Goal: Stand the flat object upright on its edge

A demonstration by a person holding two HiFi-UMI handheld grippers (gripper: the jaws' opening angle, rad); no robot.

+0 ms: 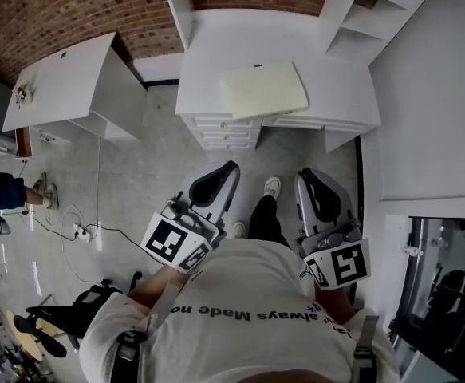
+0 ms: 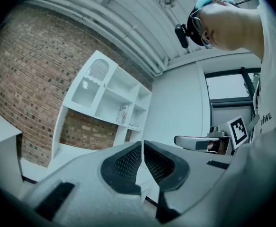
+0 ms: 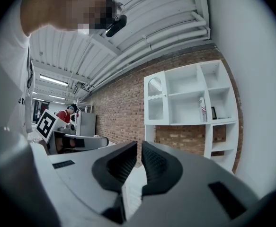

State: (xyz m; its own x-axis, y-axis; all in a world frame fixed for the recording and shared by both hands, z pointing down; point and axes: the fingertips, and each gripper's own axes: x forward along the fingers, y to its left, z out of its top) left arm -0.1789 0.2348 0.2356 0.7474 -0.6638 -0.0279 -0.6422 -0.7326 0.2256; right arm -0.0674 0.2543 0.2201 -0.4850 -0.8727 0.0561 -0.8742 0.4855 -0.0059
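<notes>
A flat cream-coloured board [image 1: 264,90] lies on the white desk [image 1: 208,62] straight ahead. Both grippers hang in front of the person, short of the desk and above the floor. My left gripper [image 1: 230,168] points toward the desk's drawers with its jaws shut and nothing between them; its own view shows the black pads [image 2: 129,163] meeting tip to tip. The right gripper [image 1: 308,174] is likewise shut and empty, with its pads [image 3: 154,163] closed against each other. The board does not show in either gripper view.
A white drawer unit [image 1: 228,130] sits under the desk. White shelving [image 1: 376,14] stands at the desk's right, against a brick wall [image 1: 41,14]. A second white table [image 1: 65,82] is to the left. Cables and a power strip [image 1: 80,231] lie on the floor.
</notes>
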